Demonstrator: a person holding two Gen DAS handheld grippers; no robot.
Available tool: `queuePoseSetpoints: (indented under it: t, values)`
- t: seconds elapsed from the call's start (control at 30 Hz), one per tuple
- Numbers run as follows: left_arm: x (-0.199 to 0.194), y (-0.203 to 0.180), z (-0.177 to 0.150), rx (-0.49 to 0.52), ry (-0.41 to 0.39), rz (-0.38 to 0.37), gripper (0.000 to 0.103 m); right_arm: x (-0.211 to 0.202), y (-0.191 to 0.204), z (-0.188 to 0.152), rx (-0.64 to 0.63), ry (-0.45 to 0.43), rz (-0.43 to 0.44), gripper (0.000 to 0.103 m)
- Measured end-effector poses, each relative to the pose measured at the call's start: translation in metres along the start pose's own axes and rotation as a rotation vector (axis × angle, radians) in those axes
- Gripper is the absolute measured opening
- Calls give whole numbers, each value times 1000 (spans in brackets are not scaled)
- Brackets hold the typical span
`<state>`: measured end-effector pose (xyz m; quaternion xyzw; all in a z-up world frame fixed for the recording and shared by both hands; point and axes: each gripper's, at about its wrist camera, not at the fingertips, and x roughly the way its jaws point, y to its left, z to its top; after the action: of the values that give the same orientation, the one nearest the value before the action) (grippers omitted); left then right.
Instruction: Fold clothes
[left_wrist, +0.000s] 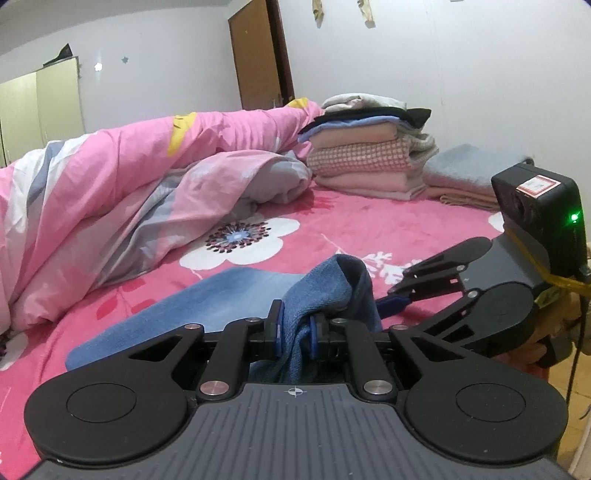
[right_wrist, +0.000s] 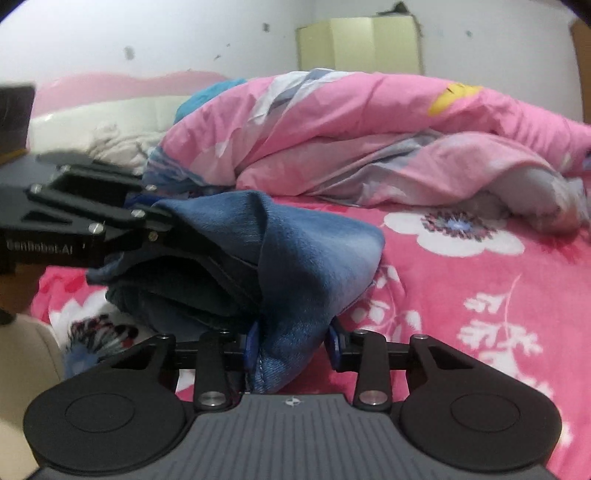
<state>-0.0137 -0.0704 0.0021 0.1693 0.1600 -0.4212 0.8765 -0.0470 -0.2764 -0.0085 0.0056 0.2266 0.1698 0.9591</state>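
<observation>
Both tongs (left_wrist: 295, 330) (right_wrist: 293, 343) pinch the jeans (right_wrist: 310, 258)

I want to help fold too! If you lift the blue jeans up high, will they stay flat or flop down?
Probably flop. The blue jeans already sag and bunch where the left gripper and right gripper pinch them, so they look soft, not stiff. The denim lies in thick folds, so it is likely a bit heavy for cloth. It shouldn't slip much on the fuzzy pink bedspread.
</observation>
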Motion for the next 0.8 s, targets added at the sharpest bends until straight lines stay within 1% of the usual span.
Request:
queuePoseSetpoints:
  t: [0.1,0.23,0.3,0.33,0.43,0.53,0.63,0.8]
  values:
    - [1,1,1,-4,-6,3,11,-6,0,1,-13,4,8,50]
    - [2,1,1,6,-8,5,11,-11,-4,3,-26,3,14,54]
    - [2,0,1,9,-9,6,11,-12,-5,5,-23,-1,12,53]
    - [2,0,1,6,-10,4,11,-12,-5,6,-28,-11,2,51]
    - [1,0,0,-2,-13,5,11,-9,4,6,-79,-23,-34,35]
    - [-1,-1,0,-2,-19,8,11,-10,15,5,-122,-66,-88,25]
    - [-4,-1,-1,7,-20,12,11,-14,20,3,-100,-126,-120,21]
    - [-4,-7,-5,63,-8,20,11,-18,22,-1,-39,-221,-150,19]
